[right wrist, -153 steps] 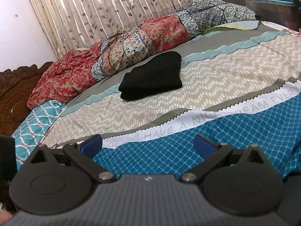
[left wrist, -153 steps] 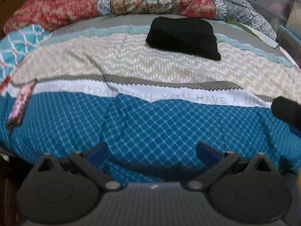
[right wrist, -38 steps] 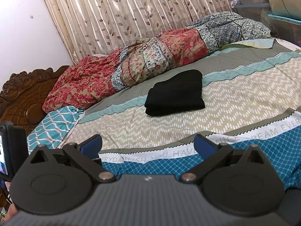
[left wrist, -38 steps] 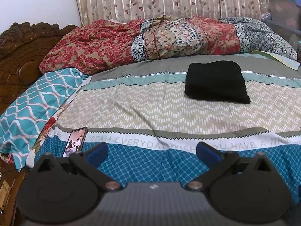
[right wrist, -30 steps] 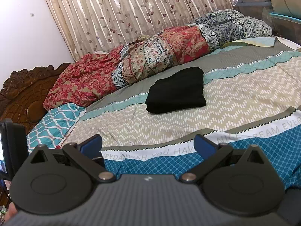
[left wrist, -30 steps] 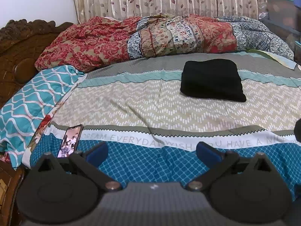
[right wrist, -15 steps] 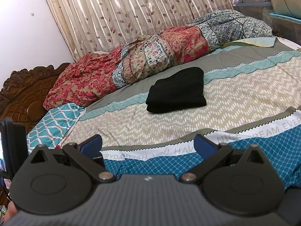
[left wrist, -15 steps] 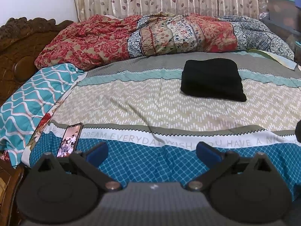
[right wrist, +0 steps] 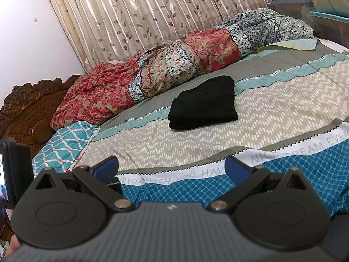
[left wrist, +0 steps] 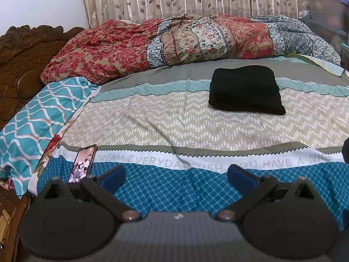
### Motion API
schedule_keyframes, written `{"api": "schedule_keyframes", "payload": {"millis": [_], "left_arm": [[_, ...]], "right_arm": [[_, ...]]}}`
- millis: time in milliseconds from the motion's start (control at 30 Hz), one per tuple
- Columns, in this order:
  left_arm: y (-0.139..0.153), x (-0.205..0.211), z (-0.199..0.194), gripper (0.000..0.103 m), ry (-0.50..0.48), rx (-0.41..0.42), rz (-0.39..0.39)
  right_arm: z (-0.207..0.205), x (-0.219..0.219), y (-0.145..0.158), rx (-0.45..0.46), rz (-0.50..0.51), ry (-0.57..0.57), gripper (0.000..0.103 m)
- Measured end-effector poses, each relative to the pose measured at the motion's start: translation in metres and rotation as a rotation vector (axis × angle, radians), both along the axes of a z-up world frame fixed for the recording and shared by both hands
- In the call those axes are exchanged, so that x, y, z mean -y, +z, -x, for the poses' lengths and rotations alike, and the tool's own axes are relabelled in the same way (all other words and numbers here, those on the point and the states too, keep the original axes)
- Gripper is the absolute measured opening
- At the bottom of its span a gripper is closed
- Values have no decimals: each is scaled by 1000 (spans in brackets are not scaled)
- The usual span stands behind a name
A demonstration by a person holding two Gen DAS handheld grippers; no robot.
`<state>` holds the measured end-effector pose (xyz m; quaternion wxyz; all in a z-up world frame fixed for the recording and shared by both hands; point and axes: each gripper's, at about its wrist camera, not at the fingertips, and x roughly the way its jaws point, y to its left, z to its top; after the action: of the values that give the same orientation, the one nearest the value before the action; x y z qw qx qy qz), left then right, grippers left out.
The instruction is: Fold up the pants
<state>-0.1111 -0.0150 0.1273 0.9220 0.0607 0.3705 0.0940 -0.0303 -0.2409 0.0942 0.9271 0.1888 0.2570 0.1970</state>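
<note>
Black pants (left wrist: 246,89) (right wrist: 204,103) lie folded into a compact rectangle on the far half of the bed, across the grey and beige bands of the bedspread (left wrist: 174,126). My left gripper (left wrist: 175,178) hovers open above the blue band near the bed's front edge, far short of the pants, with nothing between its blue pads. My right gripper (right wrist: 171,167) is also open and holds nothing, over the lettered white stripe, with the pants well beyond it.
A phone (left wrist: 82,166) with a lit screen lies at the bed's front left. A rumpled patterned quilt (left wrist: 174,39) runs along the far side under curtains. A carved wooden headboard (left wrist: 19,65) and teal pillow (left wrist: 39,118) are at left. Storage bins (left wrist: 327,11) stand at far right.
Since five seconds ago both grippers have pulled back and risen from the bed, so more of the room shows. Over the last second the views hardly shift. The pants have not moved.
</note>
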Motion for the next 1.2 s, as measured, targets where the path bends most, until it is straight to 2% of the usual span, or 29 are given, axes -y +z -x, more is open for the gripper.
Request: {"api": "schedule_keyframes", "payload": {"millis": [233,1200], "left_arm": [[3,0,-1,103,4,20,-13],[-2,5,-4,103,13,0,-63]], "right_arm": [[-1,4,-2,-9,-10,2,103],[-3,5,-6,-25,-17,4,103]]}}
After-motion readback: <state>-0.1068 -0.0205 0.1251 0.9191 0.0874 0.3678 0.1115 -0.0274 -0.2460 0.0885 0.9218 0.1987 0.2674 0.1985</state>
